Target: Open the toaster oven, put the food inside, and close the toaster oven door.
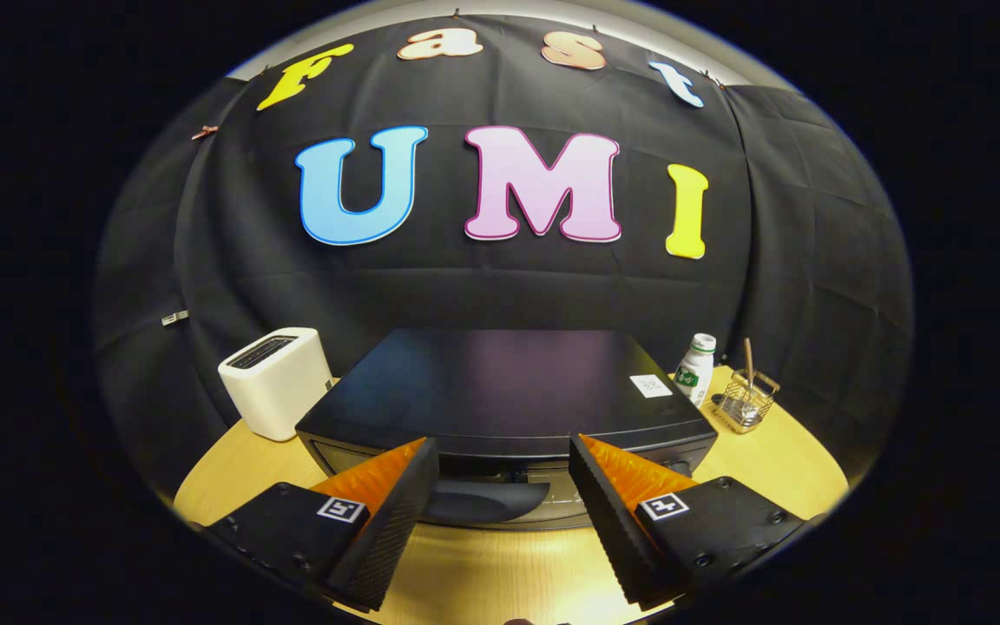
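We see our tool (504,464) released, fingers spread before the black toaster oven (500,391) just ahead; its door looks closed, so every step remains

The gripper view rides just behind the gripper (504,451) and looks forward along its two spread fingers (396,512), from a little above the toaster oven (500,382), so the oven's flat top is seen from over its front edge and its front face falls partly behind the fingertips. The camera sits close to the oven and low over the wooden table (500,555), facing the booth's black cloth wall straight on. Its wide fisheye bends the scene enough to take in a white toaster (277,380) beside the oven on one side and a bottle (696,369) and wire basket (747,401) on the other.
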